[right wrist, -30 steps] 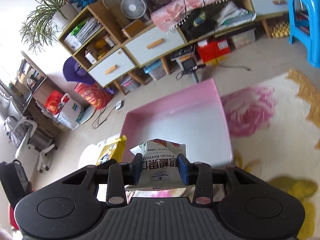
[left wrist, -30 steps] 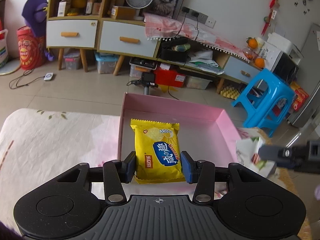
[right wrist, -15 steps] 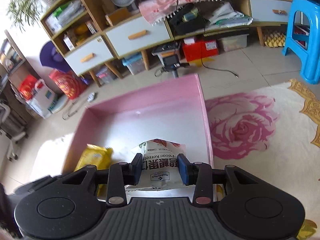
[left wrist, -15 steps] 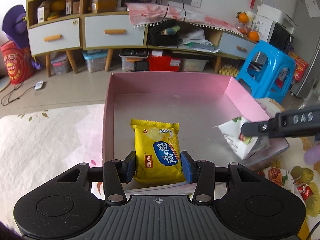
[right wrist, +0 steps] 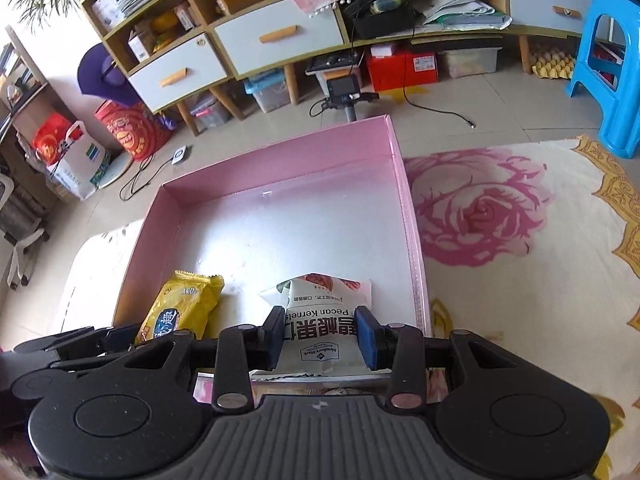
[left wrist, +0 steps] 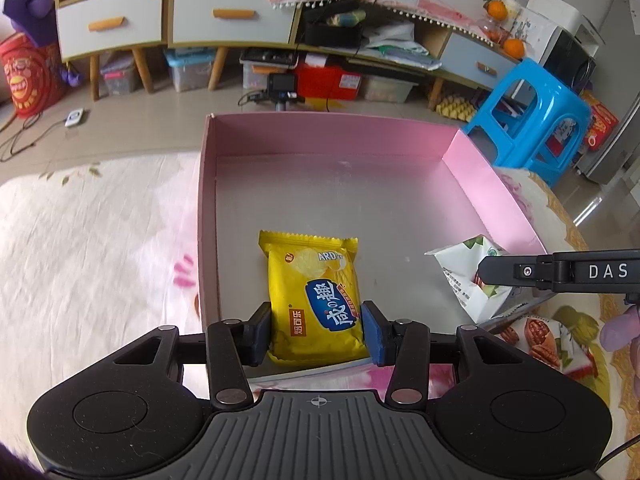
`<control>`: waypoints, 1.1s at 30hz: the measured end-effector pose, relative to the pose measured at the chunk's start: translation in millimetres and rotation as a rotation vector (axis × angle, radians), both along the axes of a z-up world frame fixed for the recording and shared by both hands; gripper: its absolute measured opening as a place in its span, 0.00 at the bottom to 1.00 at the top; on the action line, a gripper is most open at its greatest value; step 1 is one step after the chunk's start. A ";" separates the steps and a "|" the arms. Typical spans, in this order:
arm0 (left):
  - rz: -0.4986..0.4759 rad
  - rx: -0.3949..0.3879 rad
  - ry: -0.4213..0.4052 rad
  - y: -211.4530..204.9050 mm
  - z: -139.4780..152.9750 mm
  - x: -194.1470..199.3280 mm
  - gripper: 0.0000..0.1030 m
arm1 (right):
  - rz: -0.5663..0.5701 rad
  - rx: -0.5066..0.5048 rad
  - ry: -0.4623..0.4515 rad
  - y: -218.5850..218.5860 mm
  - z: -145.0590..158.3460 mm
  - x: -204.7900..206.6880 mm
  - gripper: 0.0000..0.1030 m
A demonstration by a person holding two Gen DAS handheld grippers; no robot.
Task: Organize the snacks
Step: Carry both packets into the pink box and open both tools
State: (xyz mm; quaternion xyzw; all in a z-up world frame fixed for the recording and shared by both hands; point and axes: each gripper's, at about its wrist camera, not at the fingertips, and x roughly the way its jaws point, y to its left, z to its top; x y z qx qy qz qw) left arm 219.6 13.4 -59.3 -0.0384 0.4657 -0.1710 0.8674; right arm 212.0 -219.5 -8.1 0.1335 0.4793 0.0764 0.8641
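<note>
The left gripper (left wrist: 316, 330) pinches a yellow chip packet (left wrist: 314, 300); the right gripper (right wrist: 320, 338) clamps a white pecan packet (right wrist: 324, 320). Both have sunk over the pink box (left wrist: 208, 208) within the last second, so release looks near. Whether the packets touch its floor is unclear. Yellow sits at 7 o'clock in the box, white at 5; both are puffy and sealed.

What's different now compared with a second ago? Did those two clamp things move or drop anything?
Both carried their packets down into the pink box. The left hand-held gripper brought the yellow snack packet low over the box floor; the right hand-held gripper lowered the white pecan packet beside it. Nothing was let go: both grips are unchanged, and the box hasn't moved.
</note>
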 end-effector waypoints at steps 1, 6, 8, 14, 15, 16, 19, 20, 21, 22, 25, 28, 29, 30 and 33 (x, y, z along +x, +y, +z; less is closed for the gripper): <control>0.001 -0.004 0.008 1.6 0.1 -1.4 0.42 | 0.003 0.001 0.003 0.1 0.3 -1.4 0.28; 0.004 -0.026 0.049 8.2 1.7 -6.0 0.42 | 0.011 0.012 0.017 1.0 1.5 -8.2 0.28; 0.010 -0.036 0.069 10.3 2.2 -6.6 0.41 | 0.009 0.016 0.026 1.1 1.1 -11.2 0.28; 0.024 -0.068 0.026 10.6 -1.0 -11.8 0.42 | 0.012 0.012 0.008 3.7 2.4 -15.2 0.28; 0.023 -0.074 0.011 10.6 -1.8 -12.9 0.42 | 0.013 0.016 -0.001 3.8 2.9 -15.1 0.29; 0.024 -0.076 -0.003 10.1 -2.2 -14.4 0.42 | 0.013 0.022 -0.008 3.4 3.3 -15.2 0.31; 0.035 -0.079 -0.018 8.4 -0.1 -18.0 0.56 | 0.004 0.036 -0.031 3.4 9.2 -17.5 0.38; 0.037 -0.080 -0.022 8.3 1.3 -19.4 0.68 | 0.005 0.036 -0.037 3.6 12.8 -18.0 0.44; 0.038 -0.082 -0.029 8.1 3.9 -21.6 0.75 | 0.008 0.030 -0.048 3.9 17.0 -19.5 0.47; 0.040 -0.080 -0.035 8.0 6.3 -23.7 0.77 | 0.013 0.021 -0.059 4.3 20.7 -21.3 0.51; 0.048 -0.067 -0.046 6.9 14.0 -31.0 0.88 | 0.029 -0.001 -0.083 5.6 30.5 -27.5 0.60; 0.053 -0.049 -0.051 7.2 21.7 -40.3 0.90 | 0.034 -0.015 -0.099 5.8 38.1 -35.5 0.67; 0.052 -0.041 -0.054 7.1 24.8 -43.9 0.92 | 0.035 -0.018 -0.102 5.9 40.7 -38.5 0.69; 0.050 -0.032 -0.059 7.2 28.0 -48.5 0.92 | 0.034 -0.019 -0.105 6.0 43.8 -42.2 0.69; 0.049 0.003 -0.075 7.4 38.0 -62.3 0.95 | 0.029 -0.020 -0.116 6.6 52.7 -54.6 0.75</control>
